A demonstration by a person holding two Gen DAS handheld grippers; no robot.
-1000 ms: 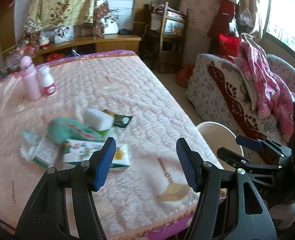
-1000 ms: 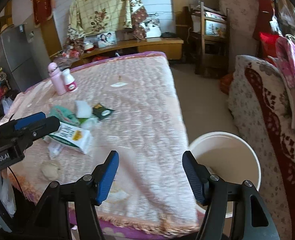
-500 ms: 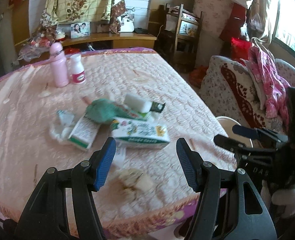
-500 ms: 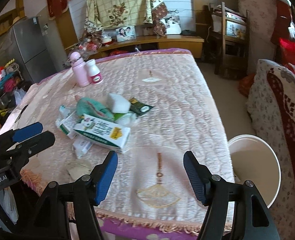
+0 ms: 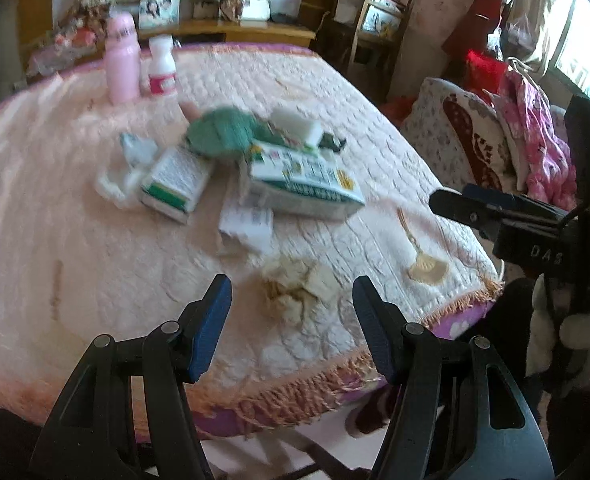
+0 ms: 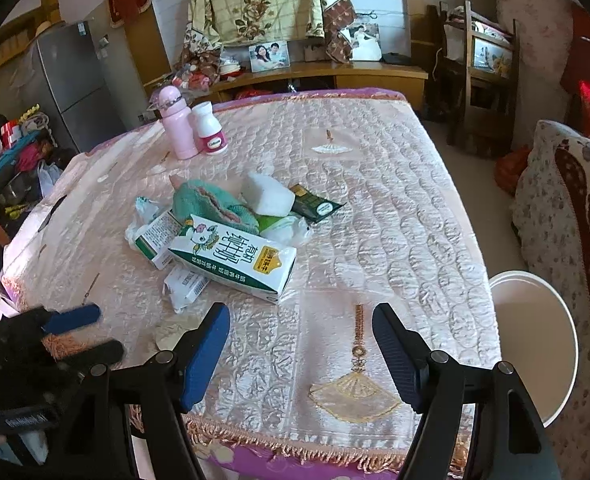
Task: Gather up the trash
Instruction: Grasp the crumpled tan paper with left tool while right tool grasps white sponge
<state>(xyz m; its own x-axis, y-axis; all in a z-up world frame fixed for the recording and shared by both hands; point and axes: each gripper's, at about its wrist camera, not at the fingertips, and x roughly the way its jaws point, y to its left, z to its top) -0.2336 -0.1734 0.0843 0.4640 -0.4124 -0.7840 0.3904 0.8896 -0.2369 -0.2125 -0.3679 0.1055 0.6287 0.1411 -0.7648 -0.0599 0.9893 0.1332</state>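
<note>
Left claw (image 5: pixel 293 312) wide over crumpled tissue (image 5: pixel 291 292); right claw (image 6: pixel 301 340) empty, opening, near milk carton (image 6: pixel 235 258)

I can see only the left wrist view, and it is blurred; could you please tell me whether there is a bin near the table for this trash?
Observer: Yes, a white bucket stands on the floor by the table's near right corner.
Operator: Thank you. Is the right tool carrying anything?
Observer: No. The right tool has nothing between its jaws, which are opening above the tablecloth.
Operator: What is the dark thing behind the white block?
Observer: A dark green sachet, lying flat and partly under the white block.
</note>
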